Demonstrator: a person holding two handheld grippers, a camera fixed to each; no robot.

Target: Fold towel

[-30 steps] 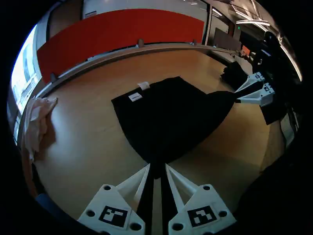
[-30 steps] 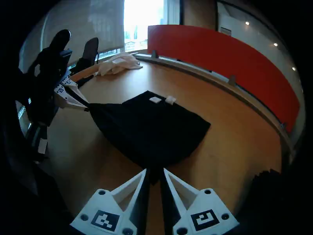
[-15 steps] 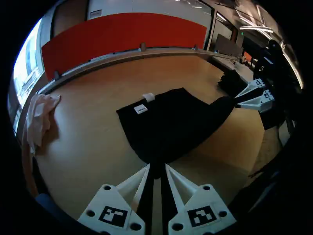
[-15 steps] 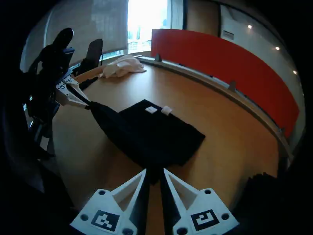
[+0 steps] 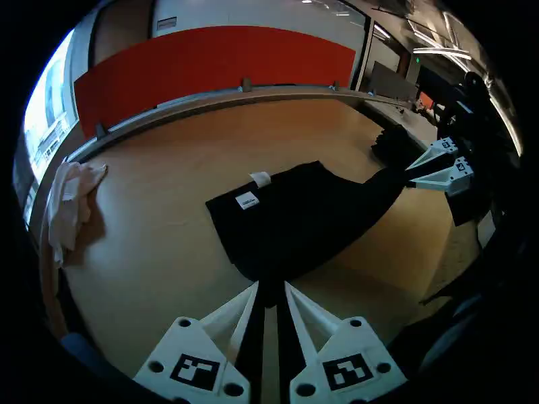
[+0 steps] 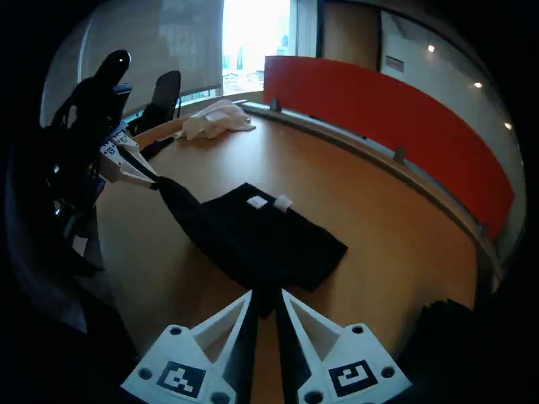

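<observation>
Spanning both tongs (image 5: 271,296) (image 6: 267,299): black towel (image 5: 296,215)

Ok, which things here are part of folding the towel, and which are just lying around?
In the job: towel; left gripper and right gripper, each shut on a corner of it.
Lying about: pale cloth, dark pile, chair, red divider.

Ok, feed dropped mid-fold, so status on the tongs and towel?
Left tongs shut on black towel, one corner. Right tongs shut on another, near edge held off the table. Pale cloth far aside, not in the way.
</observation>
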